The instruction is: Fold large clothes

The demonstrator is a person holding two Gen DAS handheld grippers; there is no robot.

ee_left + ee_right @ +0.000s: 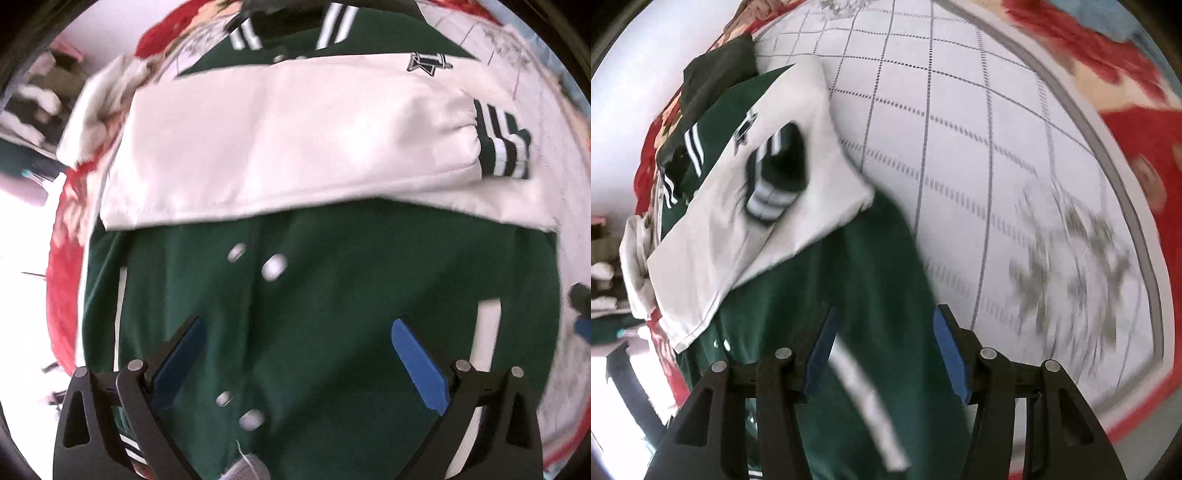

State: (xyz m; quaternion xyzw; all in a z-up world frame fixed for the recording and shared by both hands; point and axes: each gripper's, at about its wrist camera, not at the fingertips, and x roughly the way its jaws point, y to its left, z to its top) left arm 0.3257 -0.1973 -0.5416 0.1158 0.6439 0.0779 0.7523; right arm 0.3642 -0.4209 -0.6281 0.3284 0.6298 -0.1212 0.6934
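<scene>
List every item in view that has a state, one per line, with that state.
Green jacket: lying flat on the bed, front up, snaps down the middle.
White sleeves: folded across the chest, one striped cuff on top.
Bedspread: spread out under the jacket.
Left gripper: open, above the jacket's lower front, holding nothing.
Right gripper: open, over the jacket's side edge, holding nothing.

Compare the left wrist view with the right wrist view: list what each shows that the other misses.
Only the left wrist view shows the jacket's snap buttons down the green front and the open left gripper. Only the right wrist view shows the wide quilted white bedspread and the open right gripper. Both show the green jacket, its folded white sleeve and striped cuff.
</scene>
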